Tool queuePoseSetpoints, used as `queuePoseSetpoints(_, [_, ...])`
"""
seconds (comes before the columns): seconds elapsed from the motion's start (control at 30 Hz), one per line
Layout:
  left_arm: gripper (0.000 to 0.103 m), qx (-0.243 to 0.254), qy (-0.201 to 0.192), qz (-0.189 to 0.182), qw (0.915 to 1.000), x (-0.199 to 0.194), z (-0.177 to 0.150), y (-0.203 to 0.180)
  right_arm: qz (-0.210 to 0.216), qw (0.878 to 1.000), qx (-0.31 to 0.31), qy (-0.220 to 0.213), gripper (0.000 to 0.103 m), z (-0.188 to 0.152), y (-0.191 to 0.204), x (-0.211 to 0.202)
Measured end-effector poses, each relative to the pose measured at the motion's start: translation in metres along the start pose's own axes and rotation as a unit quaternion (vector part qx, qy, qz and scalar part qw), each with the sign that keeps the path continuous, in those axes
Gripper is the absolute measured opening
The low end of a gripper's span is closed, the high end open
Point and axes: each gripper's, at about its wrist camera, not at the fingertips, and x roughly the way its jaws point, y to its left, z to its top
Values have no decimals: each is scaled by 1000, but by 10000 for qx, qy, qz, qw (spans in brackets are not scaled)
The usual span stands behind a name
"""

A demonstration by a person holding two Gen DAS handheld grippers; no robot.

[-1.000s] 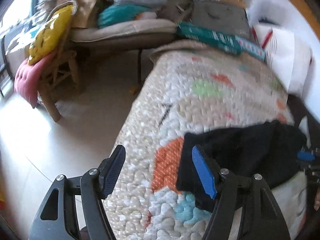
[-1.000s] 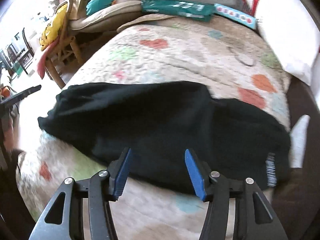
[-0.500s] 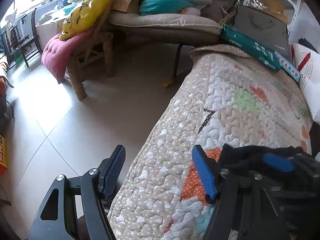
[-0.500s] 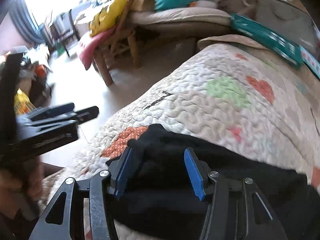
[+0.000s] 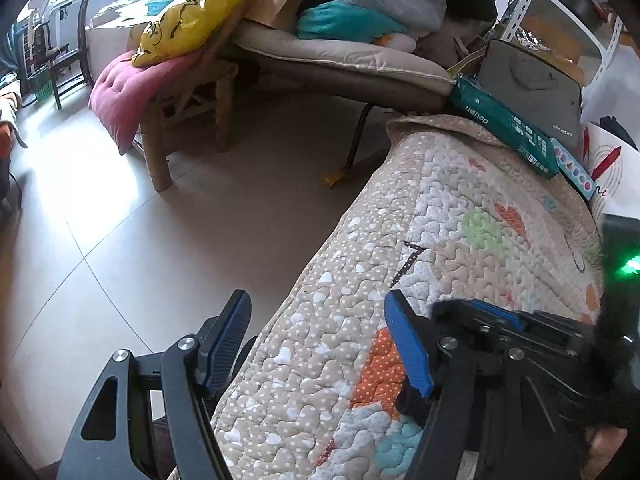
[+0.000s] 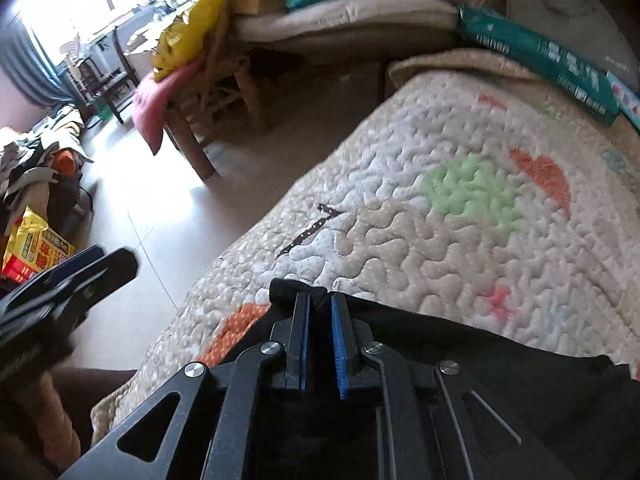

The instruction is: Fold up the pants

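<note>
While the right gripper [image 6: 319, 336], at the lower centre of its frame, pinches a corner of the black pants [image 6: 500, 364] between nearly closed fingers, the garment lies across the lower right of the patterned quilt [image 6: 460, 184]. The left gripper [image 5: 320, 344], at the bottom of its frame, has its fingers spread wide and empty over the quilt edge.

Pants [image 6: 500, 380] lie on the quilt [image 6: 440, 220] — boxes [image 6: 552, 64] behind.

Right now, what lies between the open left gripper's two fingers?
In the left wrist view, only the quilt's edge and bare floor lie between the left gripper's fingers; no pants.
</note>
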Motion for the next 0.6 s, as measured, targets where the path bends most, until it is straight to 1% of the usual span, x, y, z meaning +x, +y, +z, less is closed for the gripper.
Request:
queuePoseSetpoints(0.07, [68,-10,51,-48,10000,3,0,-1,-91,9999,36,101,17,4,-1,12])
queuePoseSetpoints(0.1, [68,-24,44,-93,9999,3,0,-2,-141,9999,57,37,22,4,-1,11])
queuePoseSetpoints(0.17, [68,0,-8,-188,9998,2,-1,-8,-113,9993,250,-239,32,3,-7,-6])
queuePoseSetpoints(0.2, [68,45,-32,-249,9997,1,-1,-13,-134,9984,370,-403,43,-1,-13,-18])
queuePoseSetpoints(0.23, [69,118,-74,-372,9992,0,-2,-21,-225,9971,452,-562,49,-6,-19,-31])
queuePoseSetpoints(0.27, [68,177,-103,-477,9987,-1,-4,-27,-396,9952,529,-725,50,-17,-28,-48])
queuePoseSetpoints(0.33, [69,368,-142,-749,9964,-1,-8,-44,-610,9927,659,-804,50,-39,-48,-70])
queuePoseSetpoints(0.37, [69,542,-122,-833,9950,0,-11,-56,-900,9901,743,-780,50,-56,-63,-81])
queuePoseSetpoints(0.4, [69,762,-83,-828,9936,4,-17,-69,-1209,9870,749,-748,50,-71,-73,-88])
queuePoseSetpoints(0.43, [69,911,-44,-773,9928,7,-22,-76,-1594,9824,706,-672,50,-89,-87,-95])
queuePoseSetpoints(0.5, [69,1351,120,-511,9894,19,-36,-93,-2011,9762,732,-361,50,-116,-110,-100])
queuePoseSetpoints(0.53, [69,1600,214,-325,9863,26,-45,-100,-2114,9735,866,-89,50,-136,-127,-100])
queuePoseSetpoints(0.6, [69,2069,450,131,9772,42,-64,-110,-2165,9699,1081,267,50,-161,-148,-101])
